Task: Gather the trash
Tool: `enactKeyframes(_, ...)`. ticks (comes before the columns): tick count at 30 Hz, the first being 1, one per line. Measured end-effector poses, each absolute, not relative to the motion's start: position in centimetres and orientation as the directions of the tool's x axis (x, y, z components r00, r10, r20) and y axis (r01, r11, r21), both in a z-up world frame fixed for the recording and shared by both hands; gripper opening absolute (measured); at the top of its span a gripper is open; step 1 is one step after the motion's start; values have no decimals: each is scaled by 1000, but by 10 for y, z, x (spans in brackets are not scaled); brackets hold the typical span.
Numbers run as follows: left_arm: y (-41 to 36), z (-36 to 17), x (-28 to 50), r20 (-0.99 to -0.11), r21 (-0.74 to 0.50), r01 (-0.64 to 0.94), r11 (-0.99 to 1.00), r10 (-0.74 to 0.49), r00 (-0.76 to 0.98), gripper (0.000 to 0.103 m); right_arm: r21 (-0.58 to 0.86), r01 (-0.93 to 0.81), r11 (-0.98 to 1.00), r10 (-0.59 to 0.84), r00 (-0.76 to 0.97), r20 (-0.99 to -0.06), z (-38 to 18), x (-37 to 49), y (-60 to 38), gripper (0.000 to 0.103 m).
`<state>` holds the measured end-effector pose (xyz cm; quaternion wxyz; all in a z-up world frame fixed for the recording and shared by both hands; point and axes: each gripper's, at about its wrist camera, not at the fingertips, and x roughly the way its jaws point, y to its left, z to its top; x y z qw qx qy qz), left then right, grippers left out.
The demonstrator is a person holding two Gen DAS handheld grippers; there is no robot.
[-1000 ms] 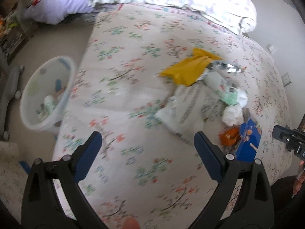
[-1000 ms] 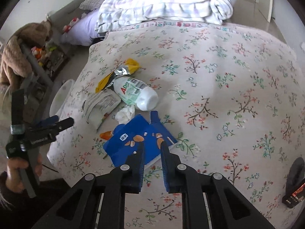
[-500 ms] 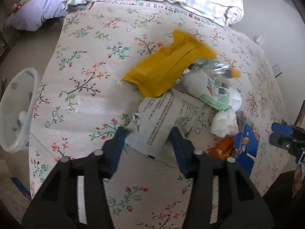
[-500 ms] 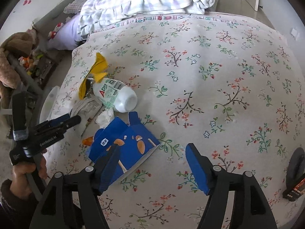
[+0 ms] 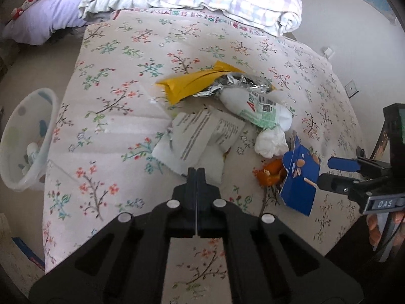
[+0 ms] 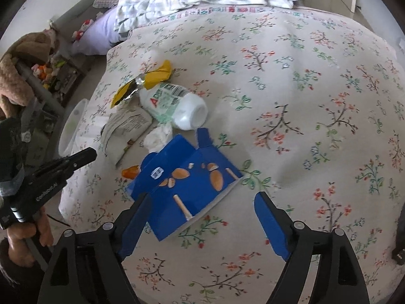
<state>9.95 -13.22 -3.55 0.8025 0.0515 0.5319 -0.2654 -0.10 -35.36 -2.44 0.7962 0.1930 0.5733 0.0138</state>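
The left gripper (image 5: 197,171), clenched on the paper's (image 5: 202,133) near edge, risked tearing it, while the right gripper (image 6: 202,210) gaped over the box (image 6: 187,185).

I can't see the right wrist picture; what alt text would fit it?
An open claw hovers over a flattened blue carton on a floral bedspread. Beyond lie a white bottle, crumpled tissue, printed paper packet and yellow wrapper.
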Motion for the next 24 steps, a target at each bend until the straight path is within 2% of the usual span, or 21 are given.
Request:
enactKeyframes(4,-118,-32,100,-875,-215,452,866,-376,304,0,291,155,944,224,346,-911,-24,2,-341,87)
enactKeyframes(6,-111,-33,103,-880,-218,424,879,-364,303,7,276,133,952,215,352,-911,-22,5,-335,87)
enactKeyframes(7,-108,-34,105,-886,-214,406,889,-351,303,28,267,113,957,211,358,-910,-21,6,-331,90)
enactKeyframes(8,-104,-35,107,-891,-207,378,902,-333,308,60,257,94,962,208,360,-909,-19,7,-327,92)
enactKeyframes(9,-100,-36,108,-892,-203,353,913,-321,318,74,246,70,967,205,362,-909,-18,7,-323,98)
enactKeyframes(10,-95,-34,109,-886,-208,327,922,-319,337,81,238,52,970,203,364,-909,-17,5,-320,102)
enactKeyframes(16,-85,-34,115,-884,-251,291,923,-341,320,81,132,-133,982,170,333,-927,-17,3,-290,103)
enactKeyframes(24,-91,-40,117,-898,-221,310,924,-317,305,81,8,-217,976,65,258,-964,-41,16,-273,103)
